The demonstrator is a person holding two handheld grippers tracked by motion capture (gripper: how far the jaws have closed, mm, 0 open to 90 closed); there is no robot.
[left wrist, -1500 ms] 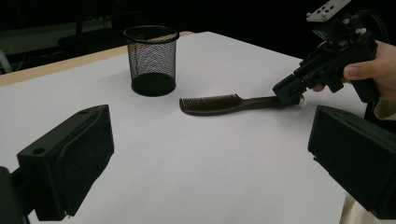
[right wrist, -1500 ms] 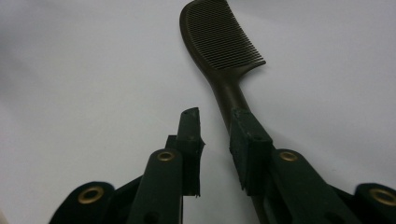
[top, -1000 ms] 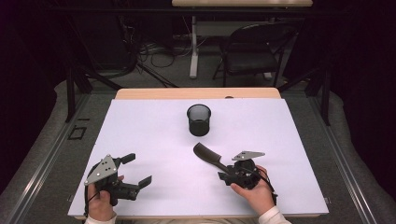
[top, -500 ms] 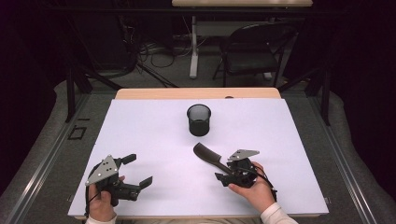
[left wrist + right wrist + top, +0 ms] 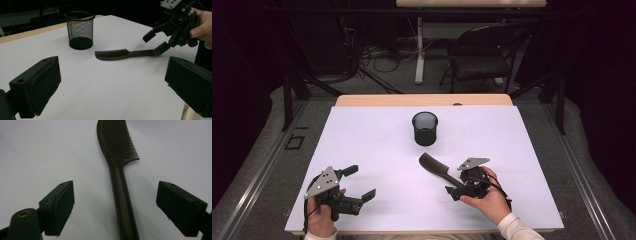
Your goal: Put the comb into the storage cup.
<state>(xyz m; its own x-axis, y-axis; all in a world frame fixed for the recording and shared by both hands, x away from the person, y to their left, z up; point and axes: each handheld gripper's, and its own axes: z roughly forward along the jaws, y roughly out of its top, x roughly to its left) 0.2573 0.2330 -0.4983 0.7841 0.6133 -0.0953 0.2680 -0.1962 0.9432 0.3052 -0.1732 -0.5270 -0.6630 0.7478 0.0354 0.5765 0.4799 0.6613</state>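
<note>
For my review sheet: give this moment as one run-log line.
right gripper: jaws just opening, astride comb handle, not gripping | left gripper: open, idle | comb flat on table | cup upright

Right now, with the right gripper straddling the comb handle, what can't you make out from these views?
- Comb handle end: cut off by the bottom edge in the right gripper view; hidden under the right gripper in the high view.
- Inside of the mesh cup: too dark in the high view; rim hides it in the left gripper view.
- Lower jaw touching the handle or not: too small in the left gripper view.
</note>
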